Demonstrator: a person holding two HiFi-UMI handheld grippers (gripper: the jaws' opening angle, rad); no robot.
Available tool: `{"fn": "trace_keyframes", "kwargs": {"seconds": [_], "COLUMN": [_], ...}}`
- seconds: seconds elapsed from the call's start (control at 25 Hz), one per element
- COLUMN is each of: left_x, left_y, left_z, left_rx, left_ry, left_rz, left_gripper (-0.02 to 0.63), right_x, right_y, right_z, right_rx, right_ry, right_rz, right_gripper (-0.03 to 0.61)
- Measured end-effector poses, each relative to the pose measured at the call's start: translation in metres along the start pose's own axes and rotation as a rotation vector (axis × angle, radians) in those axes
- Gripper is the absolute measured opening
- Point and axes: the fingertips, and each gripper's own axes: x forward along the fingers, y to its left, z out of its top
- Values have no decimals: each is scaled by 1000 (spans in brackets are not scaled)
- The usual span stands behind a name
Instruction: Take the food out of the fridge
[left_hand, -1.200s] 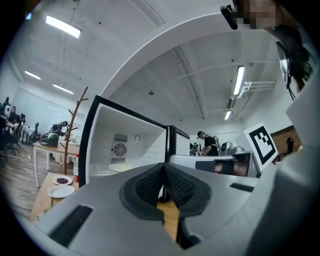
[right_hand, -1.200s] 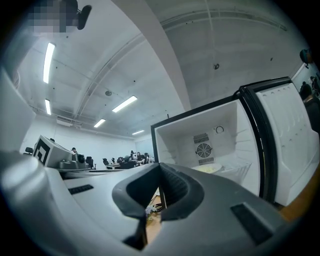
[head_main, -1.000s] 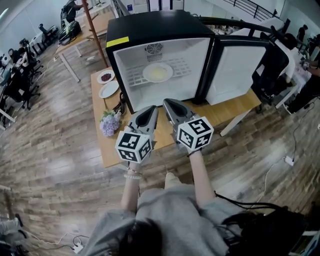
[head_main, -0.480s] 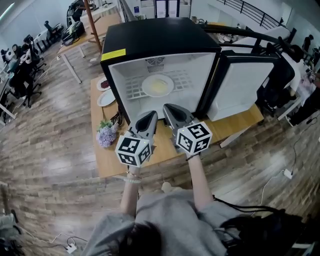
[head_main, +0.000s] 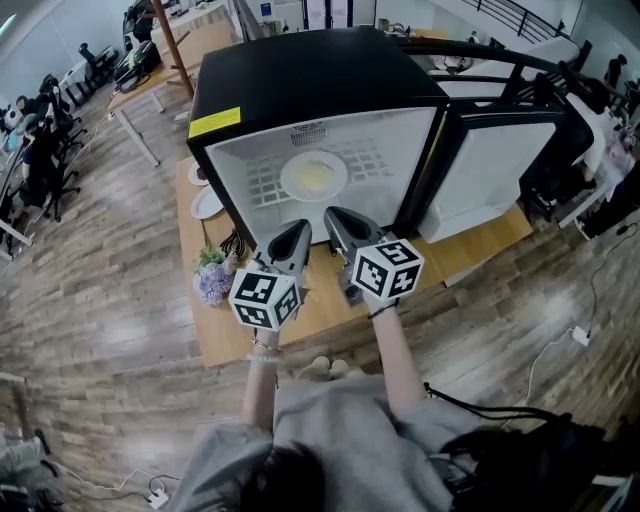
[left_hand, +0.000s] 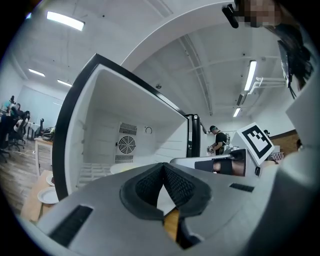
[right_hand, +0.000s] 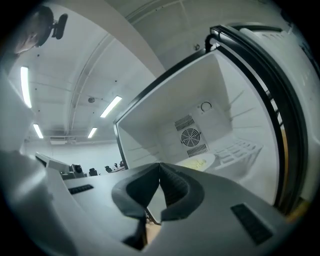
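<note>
A wooden table (head_main: 300, 322) carries the open fridge (head_main: 310, 75) on its far part. Left of the fridge lie a white plate (head_main: 207, 203), cables (head_main: 235, 243) and, nearer, flowers (head_main: 213, 276). The fridge's wire shelf (head_main: 262, 181) bears a food plate (head_main: 314, 176).

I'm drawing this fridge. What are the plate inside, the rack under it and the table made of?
Round white plate: probably glazed ceramic, smooth and pale, maybe plastic. White grid rack: looks like coated wire, thin crossing bars. Light brown table: wood or wood-look laminate, matt tan top.
</note>
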Motion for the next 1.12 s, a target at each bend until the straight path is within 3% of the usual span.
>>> {"fn": "trace_keyframes", "kwargs": {"seconds": [0.16, 0.48, 0.64, 0.92, 1.12], "left_x": [9, 25, 27, 31, 29], "left_y": [7, 16, 21, 31, 36], "left_z": [-5, -12, -16, -23, -19], "left_rx": [-17, -39, -43, -53, -70], "left_ry": [12, 33, 47, 61, 49], "left_rz": [-7, -25, -30, -20, -18], "left_gripper": [8, 8, 8, 8, 8], "right_x": [6, 14, 18, 28, 35], "right_y": [-17, -40, -47, -63, -70], "right_z": [-10, -10, -14, -23, -30], "right_rx": [143, 355, 461, 684, 789], "right_ry": [37, -16, -38, -95, -127], "right_rz": [-36, -74, -79, -102, -137], "right_gripper": [9, 11, 81, 129, 138]}}
